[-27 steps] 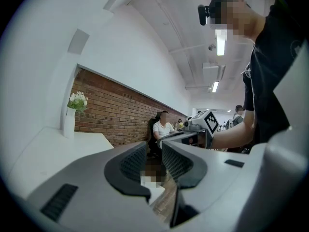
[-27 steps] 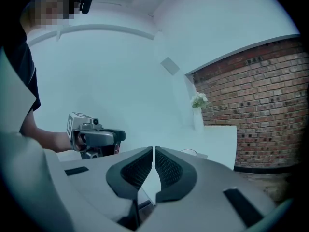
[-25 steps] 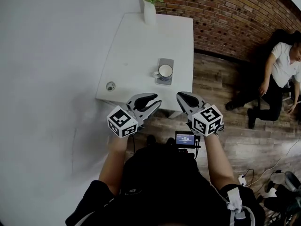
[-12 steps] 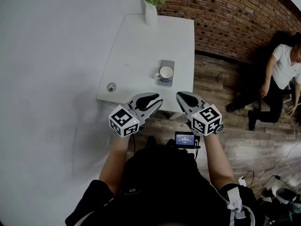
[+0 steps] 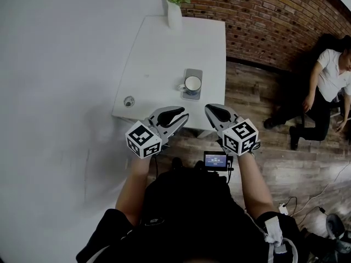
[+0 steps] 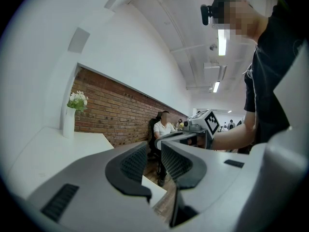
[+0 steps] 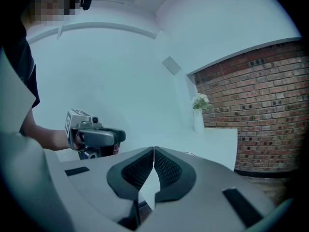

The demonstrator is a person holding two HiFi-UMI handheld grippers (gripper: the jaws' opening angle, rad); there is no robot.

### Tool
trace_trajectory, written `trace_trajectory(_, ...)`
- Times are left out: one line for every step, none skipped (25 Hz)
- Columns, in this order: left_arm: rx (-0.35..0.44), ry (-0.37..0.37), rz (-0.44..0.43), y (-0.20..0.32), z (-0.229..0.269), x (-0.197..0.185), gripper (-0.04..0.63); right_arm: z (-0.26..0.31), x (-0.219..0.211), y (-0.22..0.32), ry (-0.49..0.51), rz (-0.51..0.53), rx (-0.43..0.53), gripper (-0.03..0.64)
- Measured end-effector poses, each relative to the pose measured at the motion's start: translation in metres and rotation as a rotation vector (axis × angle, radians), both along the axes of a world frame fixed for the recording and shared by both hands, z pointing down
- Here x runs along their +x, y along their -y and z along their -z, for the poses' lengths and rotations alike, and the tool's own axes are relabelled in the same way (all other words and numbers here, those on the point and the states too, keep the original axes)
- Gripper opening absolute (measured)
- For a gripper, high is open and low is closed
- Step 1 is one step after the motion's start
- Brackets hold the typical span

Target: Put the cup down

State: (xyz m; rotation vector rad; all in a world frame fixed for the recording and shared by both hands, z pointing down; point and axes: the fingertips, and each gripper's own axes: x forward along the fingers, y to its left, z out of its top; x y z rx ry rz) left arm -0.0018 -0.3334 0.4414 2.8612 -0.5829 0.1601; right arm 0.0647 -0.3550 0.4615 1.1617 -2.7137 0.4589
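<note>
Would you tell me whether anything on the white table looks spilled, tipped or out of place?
Nothing stands out: the cup sits upright on its grey mat, the flower vase stands at the far edge, no spill.

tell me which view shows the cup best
The head view: it looks down on the cup, which stands upright on a grey mat on the white table. The left gripper view and the right gripper view show only the table and the vase, not the cup.

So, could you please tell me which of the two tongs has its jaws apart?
The left tongs: a narrow gap shows between their jaws, whereas the right tongs are shut tip to tip.
</note>
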Motion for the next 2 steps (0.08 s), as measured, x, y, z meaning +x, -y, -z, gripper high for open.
trace_trajectory(0.000,0.000,0.000,0.0001,-0.0010,-0.0002,0.095,-0.0011,0.0000,0.0001,0.000,-0.001,0.000,0.017)
trace_trajectory(0.001,-0.001,0.000,0.0002,-0.0019,-0.0004,0.095,-0.0021,0.0001,0.0002,0.001,-0.002,0.000,0.017)
